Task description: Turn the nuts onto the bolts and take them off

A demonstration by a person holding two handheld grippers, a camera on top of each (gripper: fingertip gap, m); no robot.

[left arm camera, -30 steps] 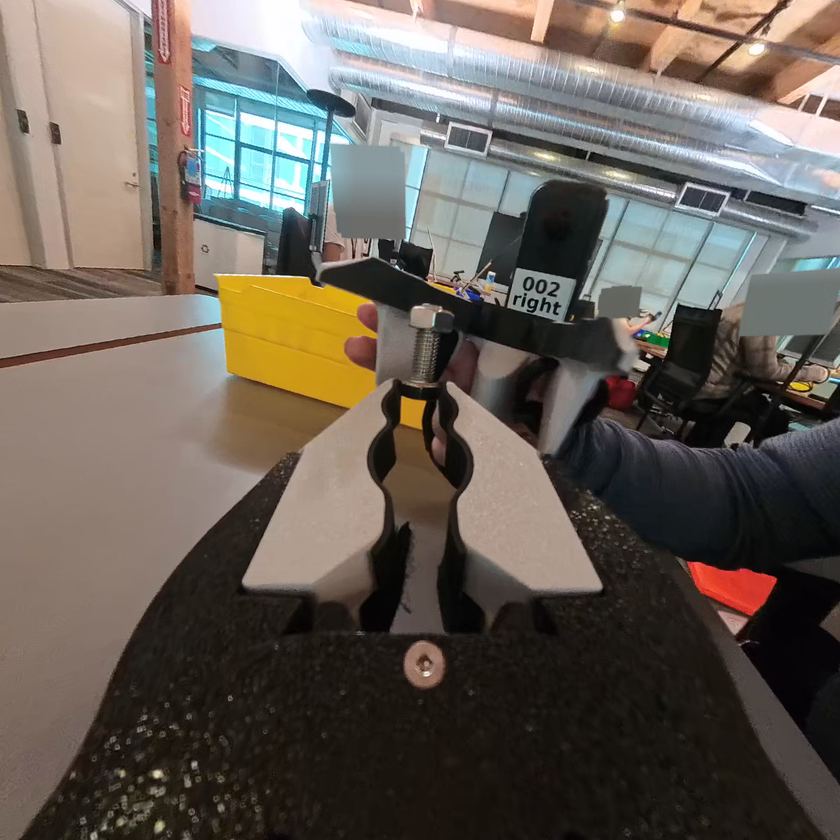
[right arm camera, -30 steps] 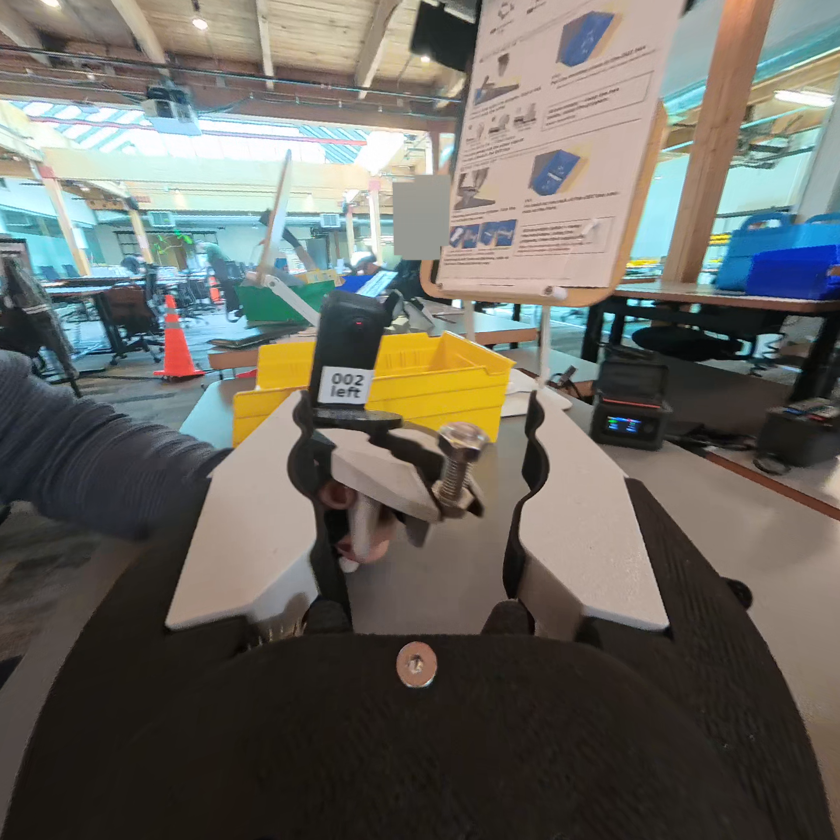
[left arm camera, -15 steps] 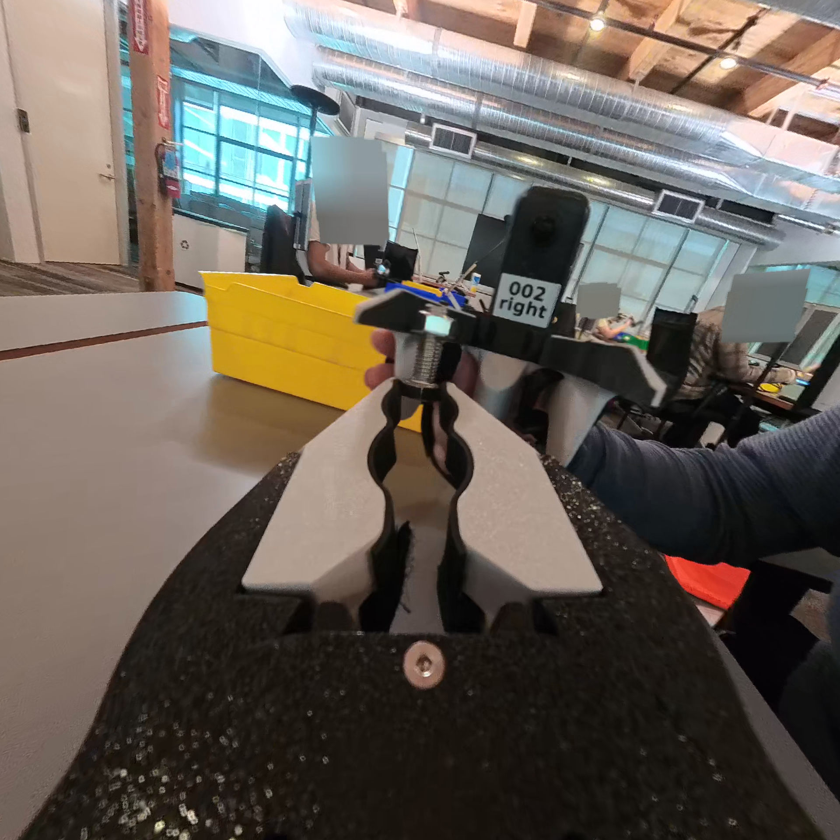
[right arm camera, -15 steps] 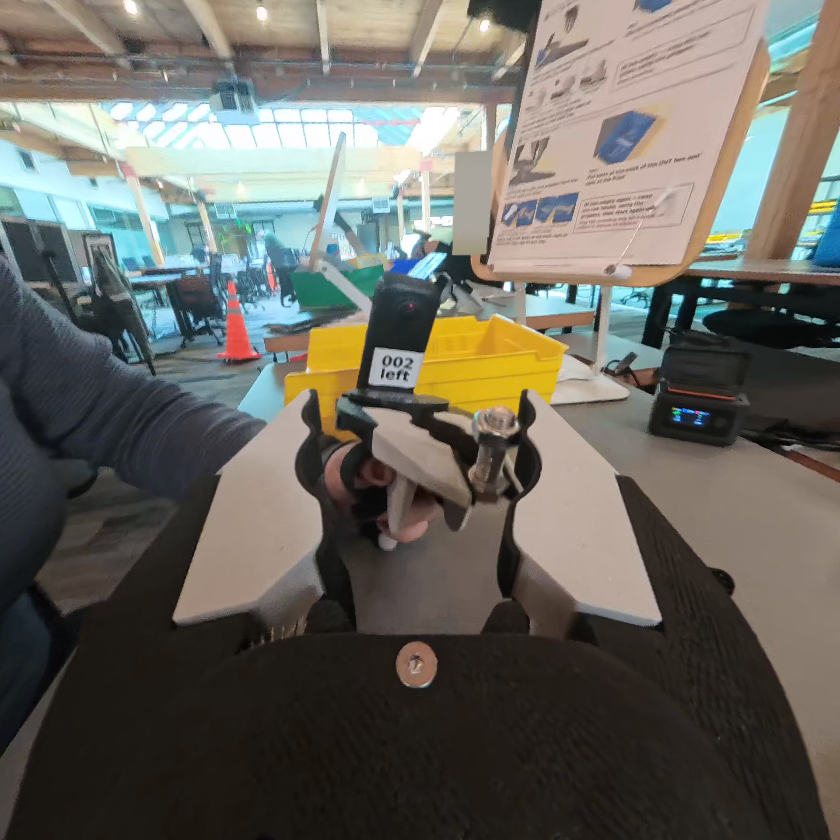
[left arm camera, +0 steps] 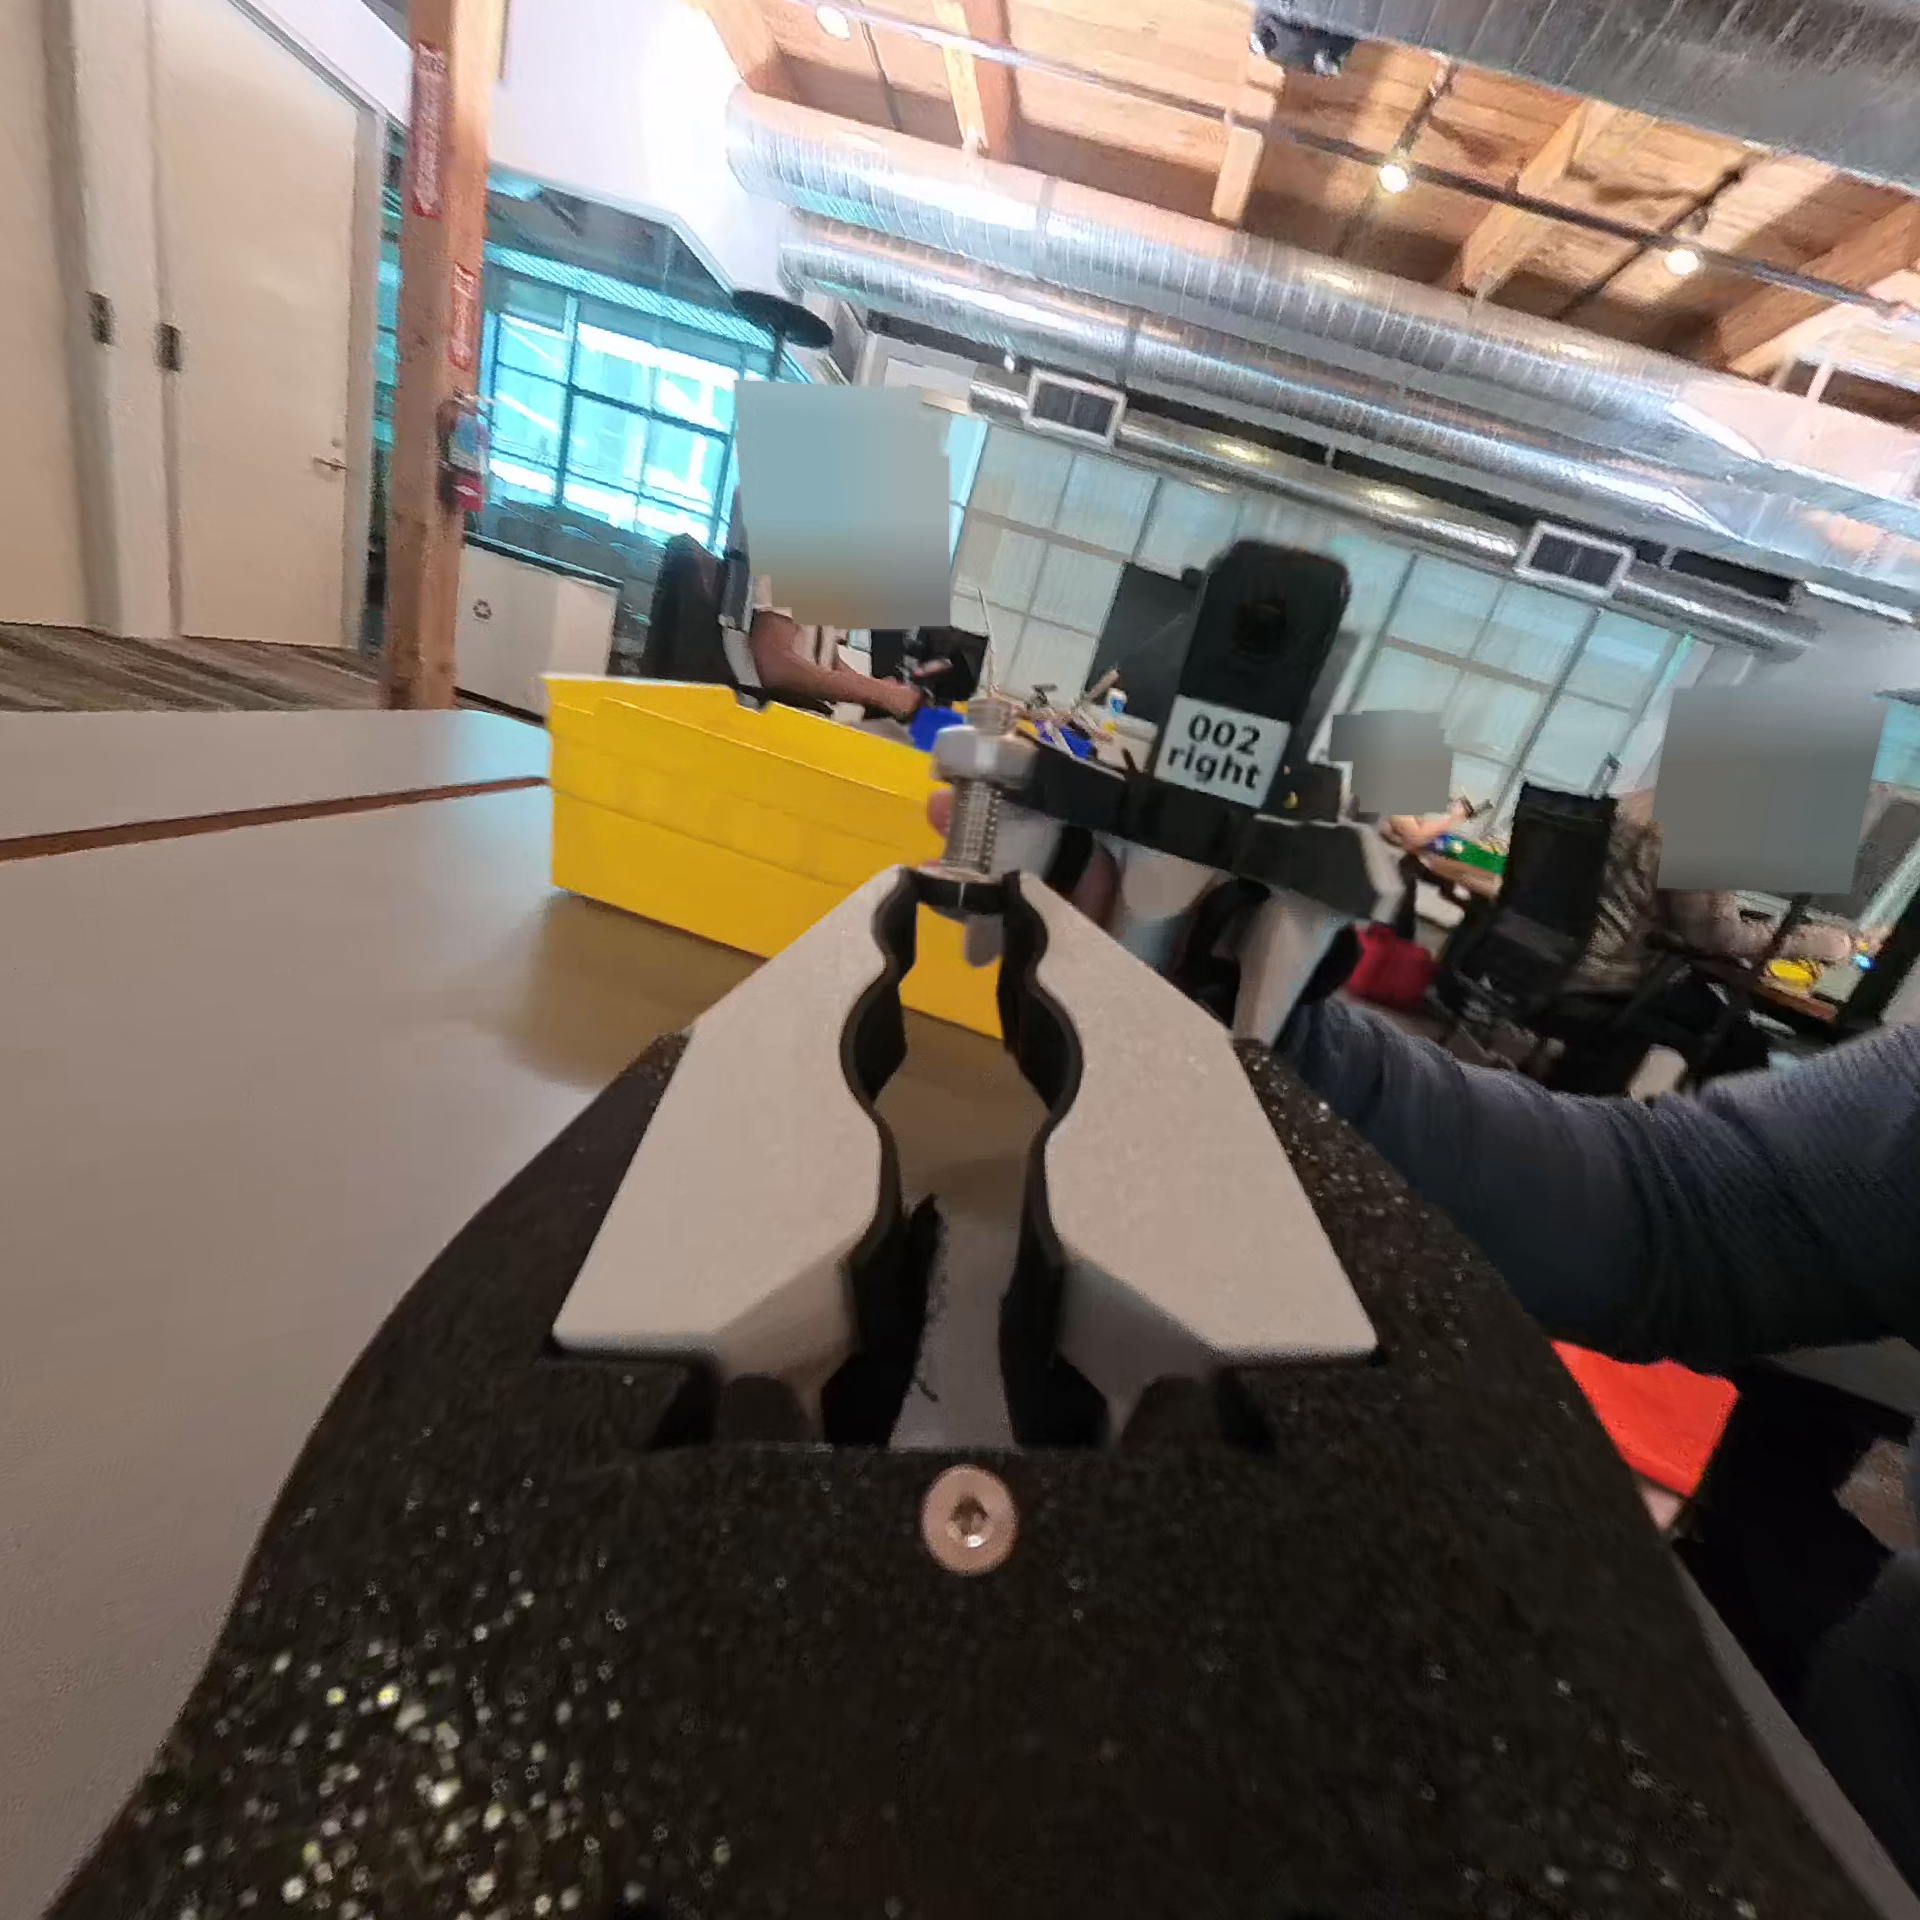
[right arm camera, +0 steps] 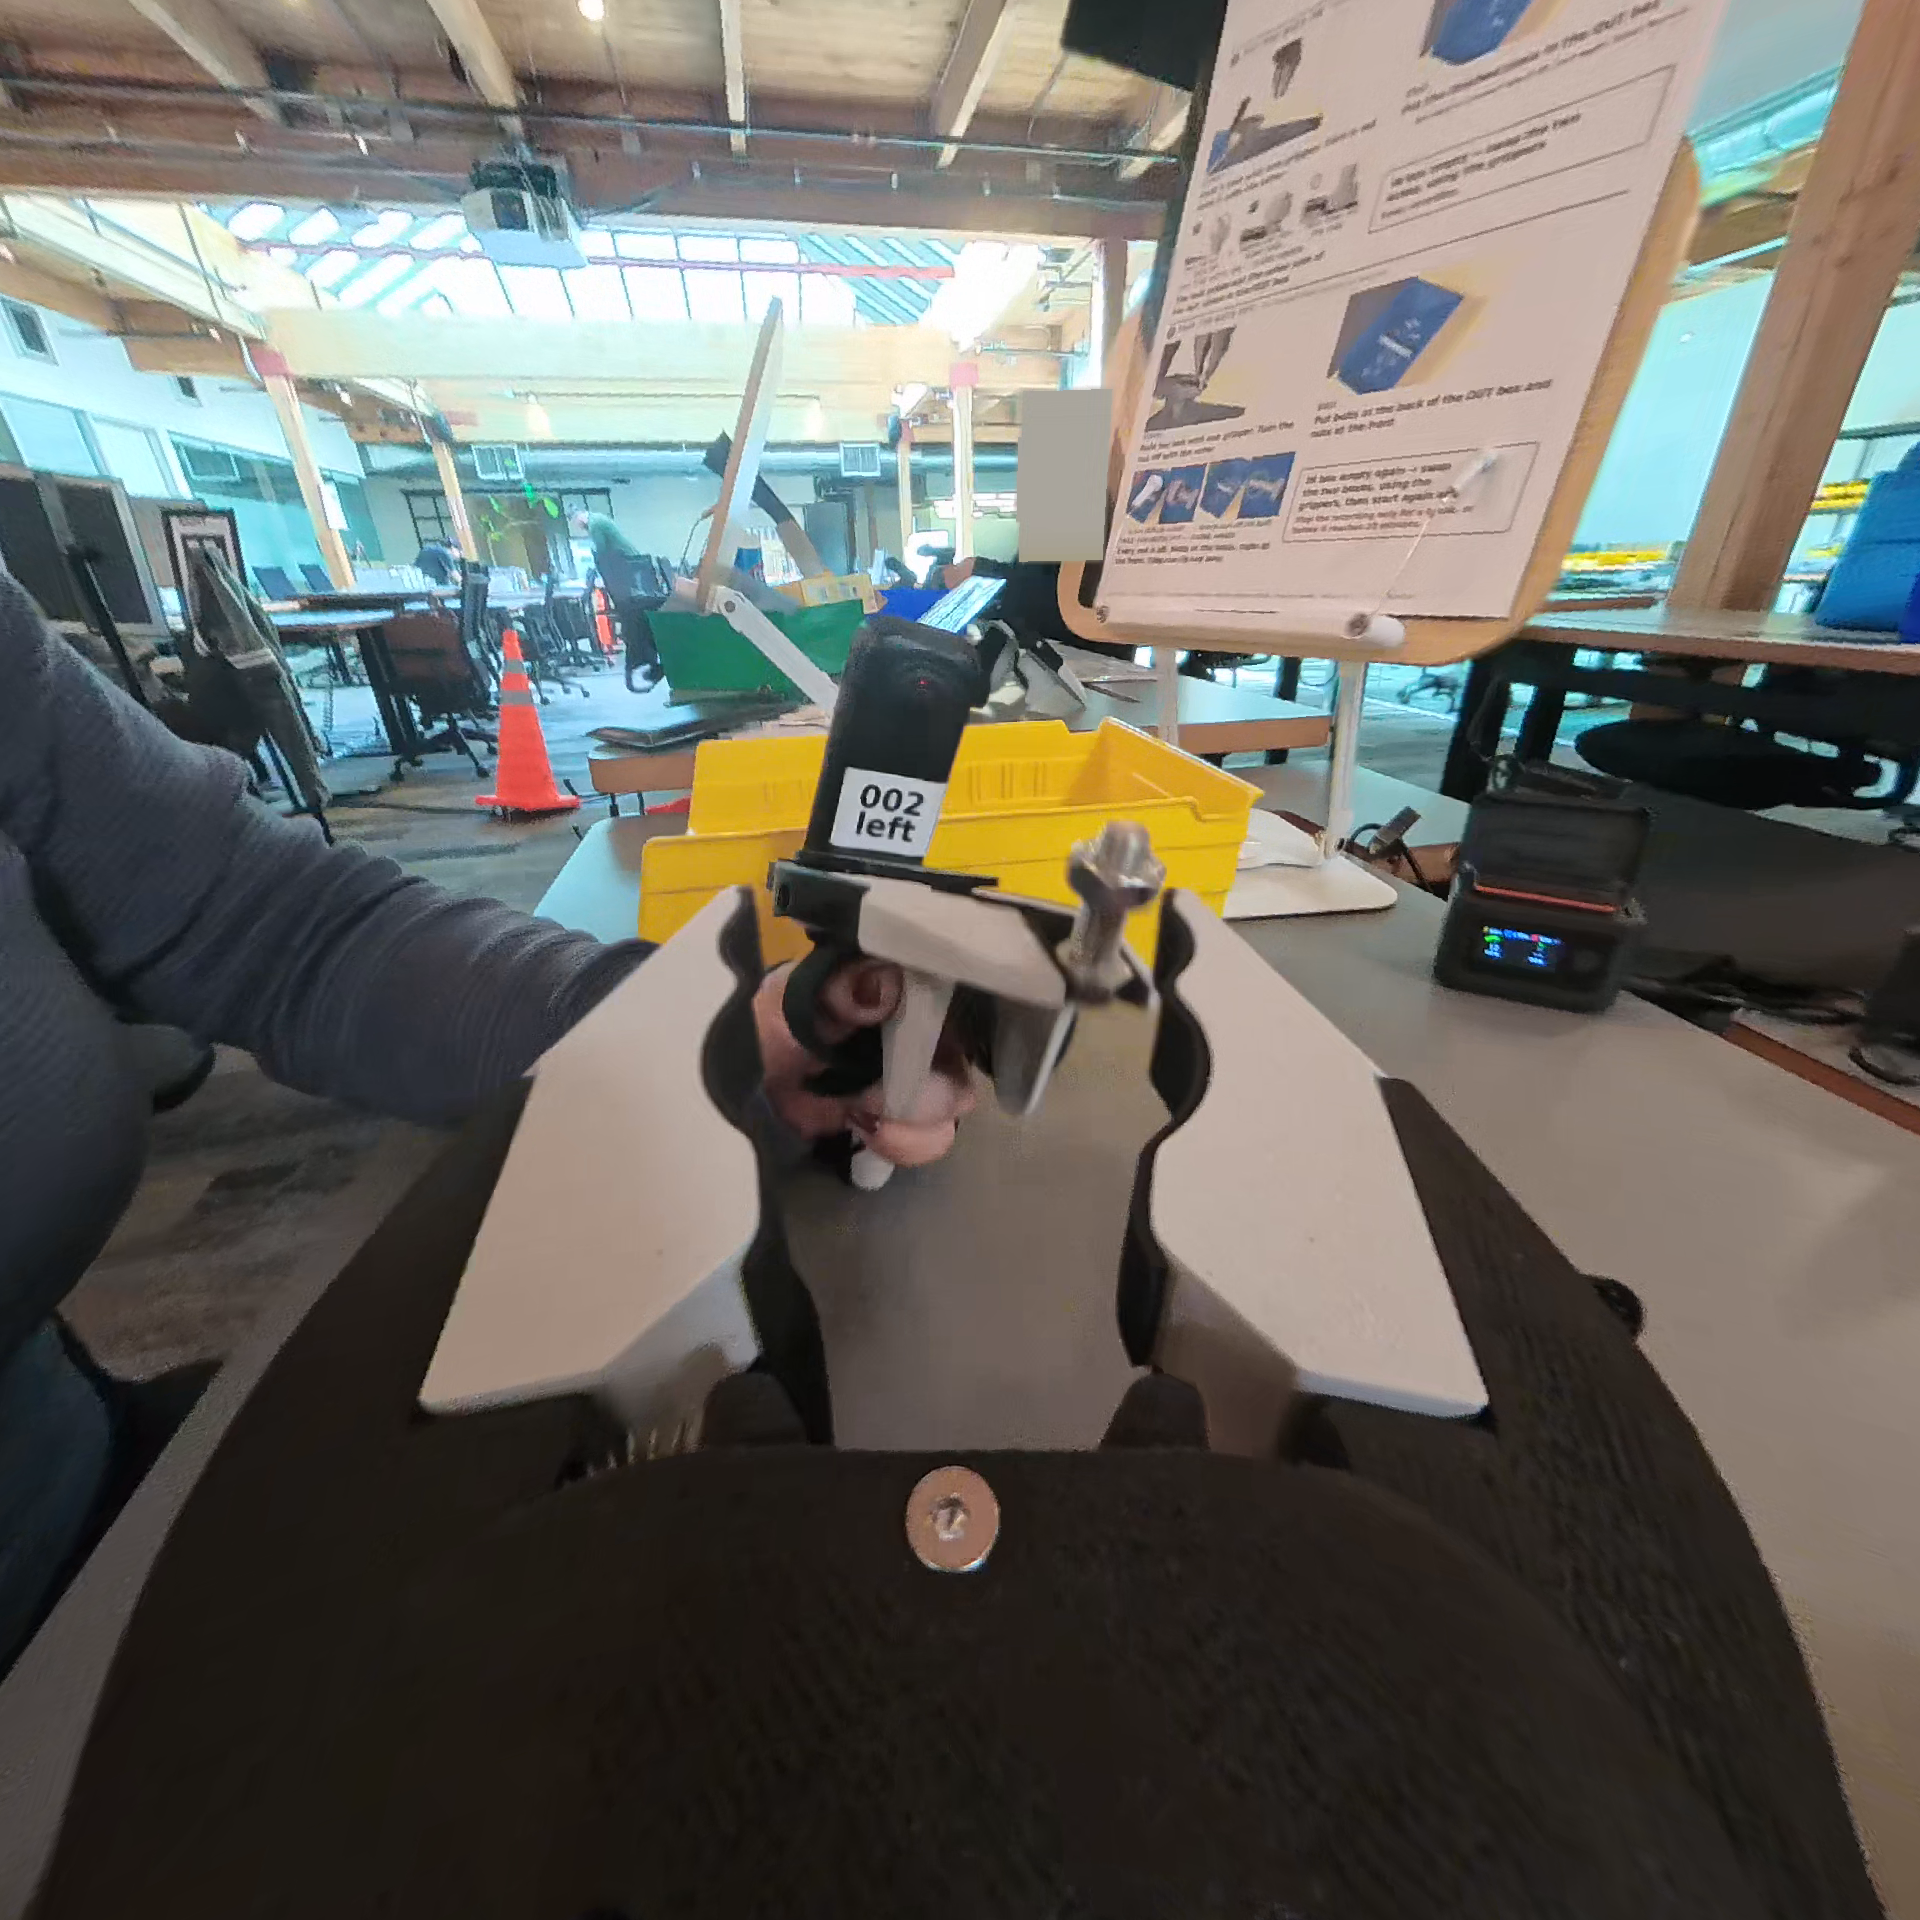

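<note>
Open-plan workshop, grey table (left arm camera: 260, 1039), yellow bin (left arm camera: 727, 810) at the back of it. My left claw (left arm camera: 961, 899) is pinched tight on the lower end of the bolt (left arm camera: 971, 831), which stands roughly upright above the tips, clear of the table. The nut (left arm camera: 971, 750) sits near the top of the thread, some thread poking out above it. My right claw (right arm camera: 951, 961) is spread wide, holding nothing; in its own camera the bolt (right arm camera: 1103, 925) is just inside the right-hand finger (right arm camera: 1299, 1143), not centred between the two. From the left camera the nut seems level with the right claw's edge, but I can't tell if they touch.

Risks as I see them:
- Closing the right claw off-centre pushes the bolt sideways and could tilt it in the left claw's grip.
- Left grip is only on the very end, so twisting force could spin or pop the bolt out.
- Nut looks nearly off; it could drop onto the table and roll.
</note>
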